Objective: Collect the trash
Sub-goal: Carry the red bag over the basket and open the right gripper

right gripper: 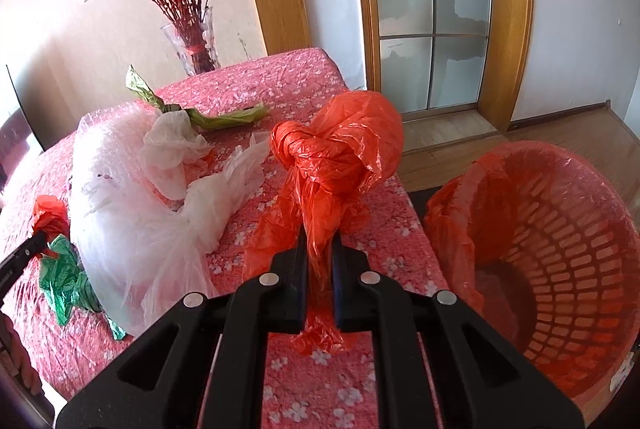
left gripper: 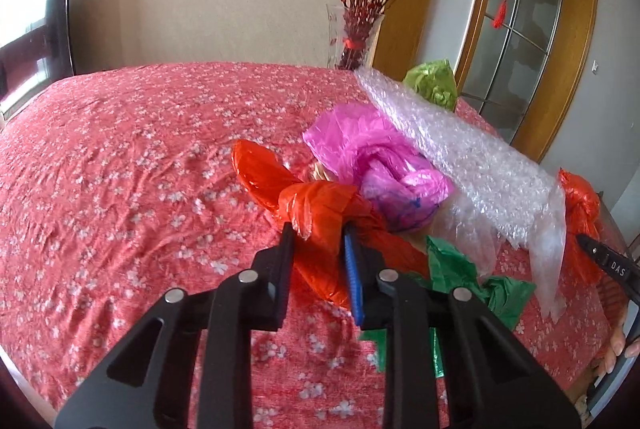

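Note:
My left gripper point(left gripper: 318, 235) is shut on a knotted red plastic bag point(left gripper: 316, 205) lying on the table with the pink flowered cloth point(left gripper: 120, 169). A pink bag point(left gripper: 372, 157), bubble wrap point(left gripper: 472, 165), green bags point(left gripper: 472, 277) and another red bag point(left gripper: 580, 205) lie to its right. My right gripper point(right gripper: 318, 245) is shut on a second knotted red bag point(right gripper: 336, 153) and holds it up above the table's right edge. A red basket point(right gripper: 560, 253) lined with red plastic stands to the right, below table level. My left gripper's finger shows at the left edge of the right wrist view point(right gripper: 24, 253).
A glass vase with red branches point(right gripper: 196, 45) stands at the table's far edge. White bags point(right gripper: 180, 157), bubble wrap point(right gripper: 116, 197), an olive-green bag point(right gripper: 216, 117) and a dark green bag point(right gripper: 68, 281) lie on the cloth. A glass door point(right gripper: 432, 13) and wooden floor are beyond.

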Tool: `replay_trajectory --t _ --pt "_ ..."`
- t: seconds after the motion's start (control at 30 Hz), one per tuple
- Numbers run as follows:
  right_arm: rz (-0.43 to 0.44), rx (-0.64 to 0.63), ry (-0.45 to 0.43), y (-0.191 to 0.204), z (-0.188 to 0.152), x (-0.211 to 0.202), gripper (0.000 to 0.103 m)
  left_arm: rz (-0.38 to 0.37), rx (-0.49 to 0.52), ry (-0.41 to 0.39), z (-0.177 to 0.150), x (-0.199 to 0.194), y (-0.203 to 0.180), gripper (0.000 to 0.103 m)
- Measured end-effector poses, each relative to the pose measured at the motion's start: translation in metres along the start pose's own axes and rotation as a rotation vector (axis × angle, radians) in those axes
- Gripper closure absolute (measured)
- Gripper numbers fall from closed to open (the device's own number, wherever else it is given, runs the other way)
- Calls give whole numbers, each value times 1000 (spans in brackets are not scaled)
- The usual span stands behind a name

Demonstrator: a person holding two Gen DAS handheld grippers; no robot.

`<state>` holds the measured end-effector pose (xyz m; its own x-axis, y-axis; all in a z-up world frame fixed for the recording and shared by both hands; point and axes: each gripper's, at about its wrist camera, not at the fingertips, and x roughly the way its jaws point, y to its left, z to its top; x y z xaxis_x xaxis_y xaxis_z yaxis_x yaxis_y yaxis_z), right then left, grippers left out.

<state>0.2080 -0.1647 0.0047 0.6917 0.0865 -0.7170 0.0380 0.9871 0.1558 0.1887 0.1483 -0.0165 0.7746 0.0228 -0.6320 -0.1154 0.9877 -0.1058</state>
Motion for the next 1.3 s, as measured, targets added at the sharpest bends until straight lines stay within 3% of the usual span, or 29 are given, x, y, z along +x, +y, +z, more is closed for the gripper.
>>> replay_trajectory --t 0.33,0.53,0.73,0.93,1.3 --pt "1 -3 -38 -9 1 -17 93 16 3 -109 24 -30 3 79" --pt "6 2 -66 -16 3 -31 93 -22 31 -150 32 -48 -18 79" --pt "-13 18 -103 -37 4 -52 93 -132 75 -162 39 -61 -66 79" --pt "-54 68 -127 -75 3 -73 93 -268 162 -138 41 -57 -140 79" --pt "-161 165 -170 -150 -7 -107 93 -456 326 -73 22 -35 -258 79"
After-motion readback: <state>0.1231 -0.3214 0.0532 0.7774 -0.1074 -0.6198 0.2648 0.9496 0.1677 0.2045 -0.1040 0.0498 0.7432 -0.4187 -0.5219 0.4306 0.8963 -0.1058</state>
